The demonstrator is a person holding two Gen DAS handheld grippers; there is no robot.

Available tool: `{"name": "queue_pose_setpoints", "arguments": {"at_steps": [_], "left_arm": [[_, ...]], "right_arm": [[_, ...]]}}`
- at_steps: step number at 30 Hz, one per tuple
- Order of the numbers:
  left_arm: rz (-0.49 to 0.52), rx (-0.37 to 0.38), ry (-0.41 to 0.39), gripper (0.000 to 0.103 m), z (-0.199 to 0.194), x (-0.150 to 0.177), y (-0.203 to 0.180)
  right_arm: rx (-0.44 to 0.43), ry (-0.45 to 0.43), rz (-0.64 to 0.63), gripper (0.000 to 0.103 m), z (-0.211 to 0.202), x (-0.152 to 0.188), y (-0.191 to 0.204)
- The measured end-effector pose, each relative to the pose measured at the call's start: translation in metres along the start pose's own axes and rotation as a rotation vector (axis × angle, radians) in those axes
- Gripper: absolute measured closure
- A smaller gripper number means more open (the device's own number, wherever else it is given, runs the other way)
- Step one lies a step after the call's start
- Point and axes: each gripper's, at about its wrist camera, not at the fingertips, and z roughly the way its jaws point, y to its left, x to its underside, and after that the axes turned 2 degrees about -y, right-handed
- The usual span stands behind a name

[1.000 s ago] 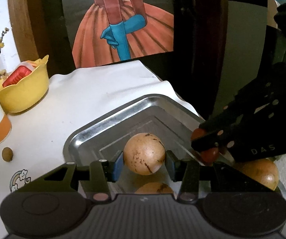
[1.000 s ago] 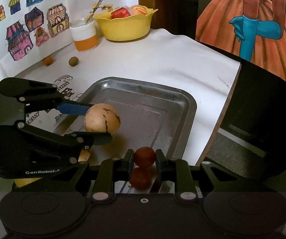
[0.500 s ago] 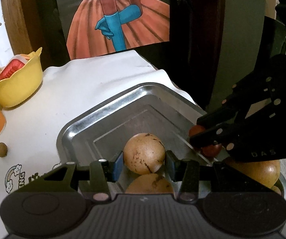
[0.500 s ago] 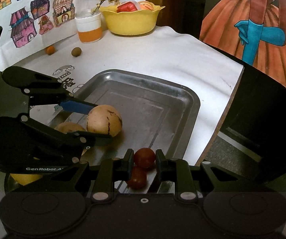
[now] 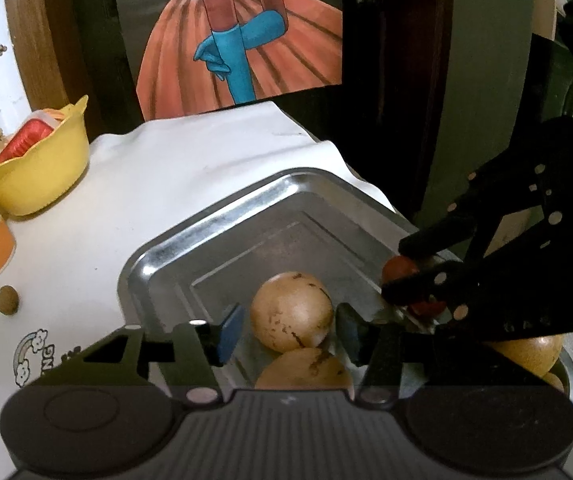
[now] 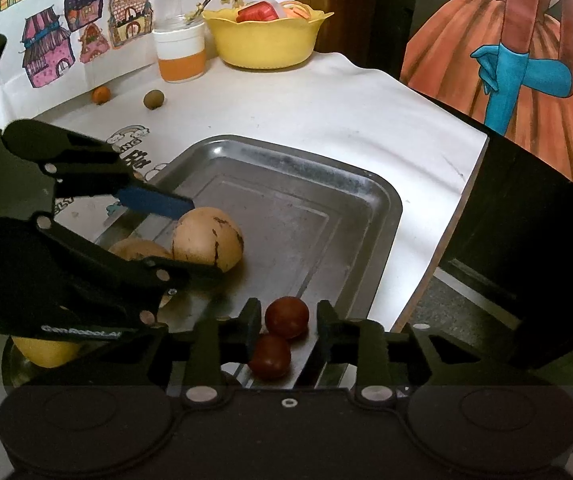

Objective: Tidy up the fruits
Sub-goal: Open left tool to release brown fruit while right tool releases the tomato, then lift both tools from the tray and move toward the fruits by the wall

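left gripper [image 5: 286, 330]: jaws spread, blue pads clear of the tan fruit on both sides; released, not gripping.
right gripper [image 6: 286, 322]: jaws parted, gap visible each side of the upper red fruit; released as well.
step in hand (judgement): both fruits look set down in the tray; next is backing out. Pull straight back along the finger axis, no sideways sweep, or a pad clips a round fruit and sends it rolling.
risk: tan fruit leans on its neighbour, tray floor is smooth metal; a nudge likely shifts both. Same for the stacked-looking red pair.
red fruit, near [image 6: 269, 357]: small, dark red, glossy, at the tray's near right edge, touching or just beside the upper one; cannot tell which.
red fruit, upper [image 6: 287, 317]: same kind, between the right gripper's fingers, resting on the tray.
tan fruit, near [image 5: 304, 368]: round, beige with dark scuffs, partly hidden by the gripper body.
tan fruit, between pads [image 5: 291, 311]: round, beige, dark streaks, touching the near one.
tray [image 6: 390, 200]: steel, shallow, far half bare.
loose fruits, far left: brown one [image 6: 153, 99] and orange one [image 6: 100, 95] on the white cloth, well apart from the tray; probably next to collect.
yellow bowl [image 6: 264, 44]: far end, beside a jar [image 6: 180, 56] with orange band.
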Motion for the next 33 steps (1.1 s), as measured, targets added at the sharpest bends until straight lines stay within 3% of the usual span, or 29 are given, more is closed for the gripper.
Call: {"name": "queue_pose_setpoints", "arguments": {"at_steps": [7,12,24,33], "left_arm": [[-0.032,-0.023,-0.016,0.035,-0.009,0.002,0.007],[-0.065,-0.058,-0.048,0.025,-0.022,0.005,0.013],[-0.191,-0.166,-0.131,0.001,-0.062,0.022,0.025],[-0.261,-0.207,-0.164,0.000,-0.095,0.037,0.033]], "right_arm": [[-0.006,-0.018,0.003,0.056,-0.005,0.006,0.004],[0.034,-0.051,-0.010,0.036,-0.014,0.009,0.009],[0.071,-0.112,-0.011,0.005,-0.040,0.021,0.026],[0.113,-0.164,-0.030,0.001,-0.064,0.029,0.052]]}}
